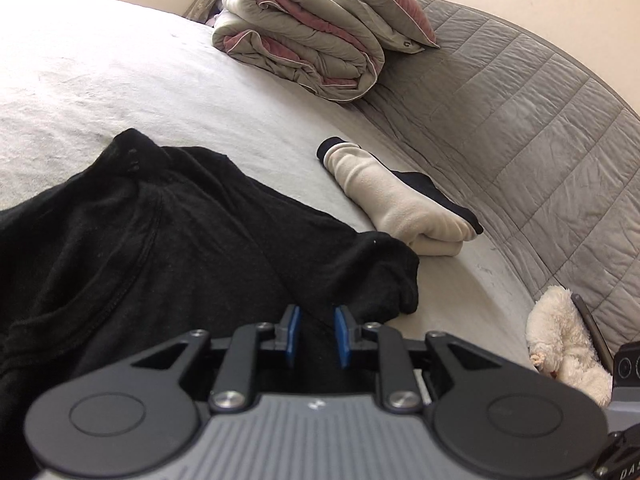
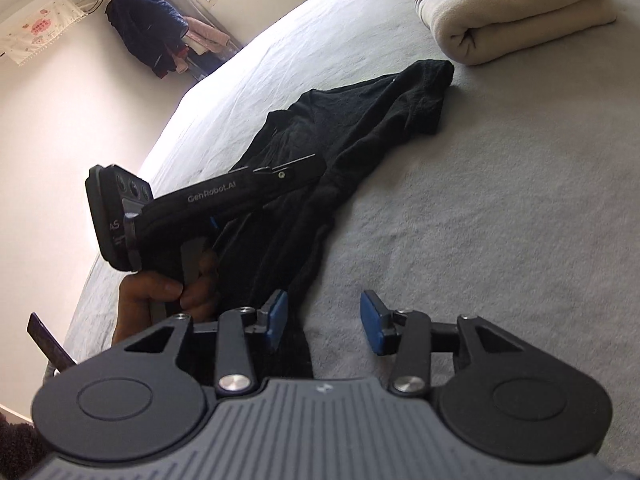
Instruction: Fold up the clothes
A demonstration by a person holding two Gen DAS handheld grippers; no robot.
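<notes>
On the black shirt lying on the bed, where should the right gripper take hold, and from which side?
Judging by its pose, the black shirt is best pinched at its free edge by the right gripper, coming low from the bare sheet side, where cloth lies thin and flat.

"GenRobot.AI" along the side of the left hand-held gripper [image 2: 298, 164]; wall poster [image 2: 38, 26] lettering unreadable.

- A bed [image 1: 100, 68] with a pale sheet carries a black garment [image 1: 160, 232].
- Folded cream fleece [image 1: 400, 208], a rolled duvet [image 1: 304, 52] and a plush toy [image 1: 560, 336] lie alongside.
</notes>
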